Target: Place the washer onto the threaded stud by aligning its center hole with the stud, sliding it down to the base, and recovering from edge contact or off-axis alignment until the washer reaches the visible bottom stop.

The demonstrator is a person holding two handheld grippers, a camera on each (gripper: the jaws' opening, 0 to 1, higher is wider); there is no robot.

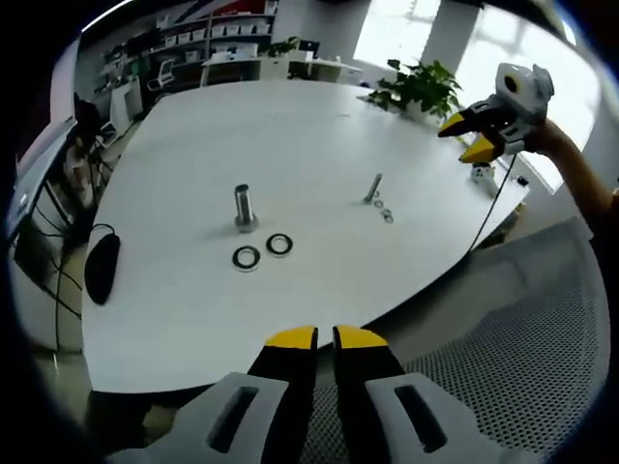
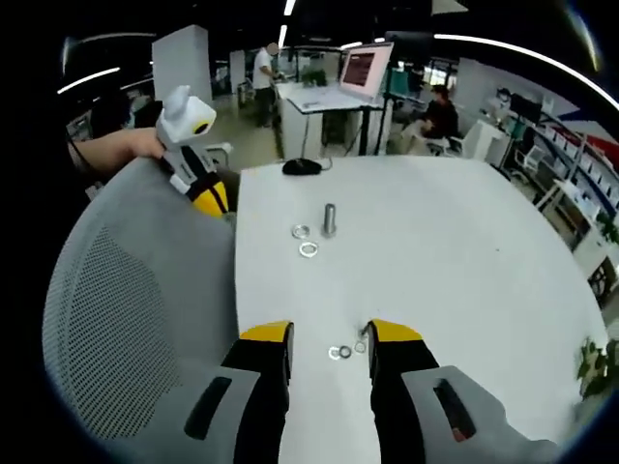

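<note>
Two washers (image 1: 262, 251) lie flat in the frame's middle, beside the stud (image 1: 244, 206). They look thin, hard, slippery; pinch one by its rim. Left gripper (image 1: 325, 337) nearly closed, empty; right gripper (image 2: 329, 333) open, empty.

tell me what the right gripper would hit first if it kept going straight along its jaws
Probably the small silver washers lying on the white table between its open yellow-tipped jaws. Beyond them, the upright threaded metal stud with two larger washers sits roughly in line, though depth is hard to judge.

Bright window glare — soft, fisheye-warped edges.
</note>
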